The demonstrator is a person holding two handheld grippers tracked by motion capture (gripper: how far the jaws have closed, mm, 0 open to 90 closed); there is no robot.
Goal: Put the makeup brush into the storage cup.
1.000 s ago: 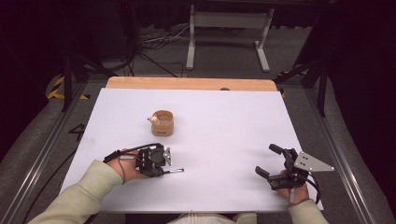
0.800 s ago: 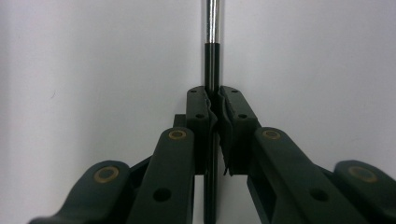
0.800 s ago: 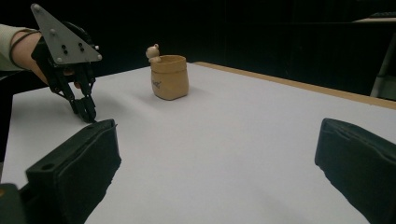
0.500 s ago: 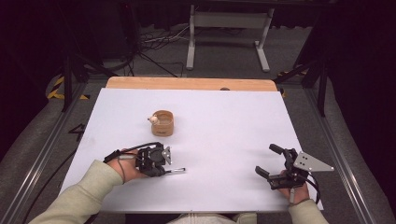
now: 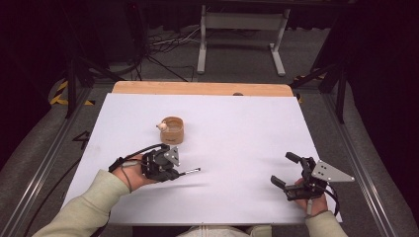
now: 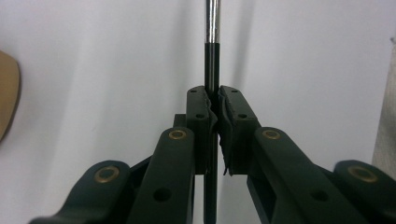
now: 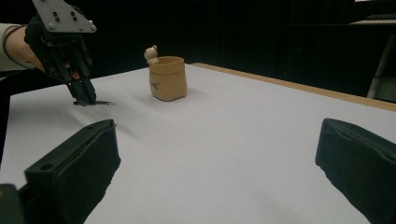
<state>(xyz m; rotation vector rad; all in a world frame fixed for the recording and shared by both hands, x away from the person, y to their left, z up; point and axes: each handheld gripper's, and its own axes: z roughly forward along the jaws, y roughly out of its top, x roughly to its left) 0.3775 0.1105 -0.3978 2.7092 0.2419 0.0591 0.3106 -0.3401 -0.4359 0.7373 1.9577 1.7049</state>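
**Pen clamped low, barely shifted toward cup**

Little change is noted since a second ago: the left gripper [image 5: 174, 171] is kept closed on the thin pen [image 5: 191, 171], held low over the white table [image 5: 247, 133], nudged only slightly. The tan cup [image 5: 172, 130] is left untouched just beyond it, so insertion is judged not yet begun. The right gripper [image 5: 290, 173] is rested with jaws spread, empty. The pen's rear is hidden between the pads [image 6: 201, 121]; whether its tip touches the table cannot be told.

Jaws wide apart; tan cup [image 7: 168, 78] mid-table, left gripper [image 7: 85, 99] w/ thin rod [image 7: 103, 103] beside it.
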